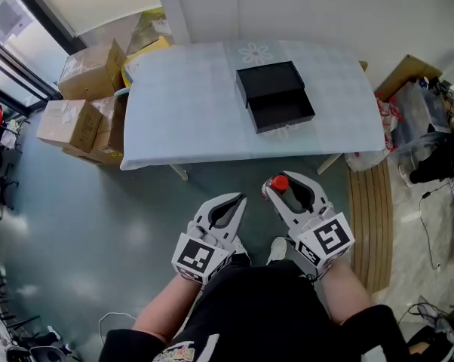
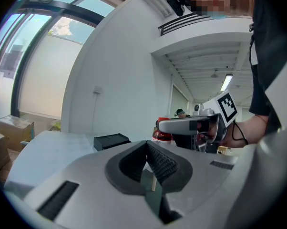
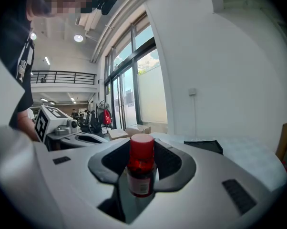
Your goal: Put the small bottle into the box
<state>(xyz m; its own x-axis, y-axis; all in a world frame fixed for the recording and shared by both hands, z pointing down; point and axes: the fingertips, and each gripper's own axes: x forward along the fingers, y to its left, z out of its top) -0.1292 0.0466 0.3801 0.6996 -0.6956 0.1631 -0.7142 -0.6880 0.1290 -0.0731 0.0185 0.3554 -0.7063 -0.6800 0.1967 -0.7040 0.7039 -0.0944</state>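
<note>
A small bottle (image 1: pixel 279 182) with a red cap and a label stands upright between the jaws of my right gripper (image 1: pixel 286 190), which is shut on it. In the right gripper view the bottle (image 3: pixel 141 168) fills the gap between the ribbed pads. My left gripper (image 1: pixel 240 199) hangs beside it with its jaws closed tip to tip and nothing in them. Both grippers are held above the floor, short of the table's near edge. The black box (image 1: pixel 274 96) lies open on the table, its two shallow halves side by side. It also shows as a dark box (image 2: pixel 111 140) in the left gripper view.
The table (image 1: pixel 189 119) has a pale blue checked cloth and stands against a white wall. Cardboard cartons (image 1: pixel 87 100) are stacked on the floor to its left. A wooden slatted board (image 1: pixel 370 217) and bags (image 1: pixel 408 111) lie to its right.
</note>
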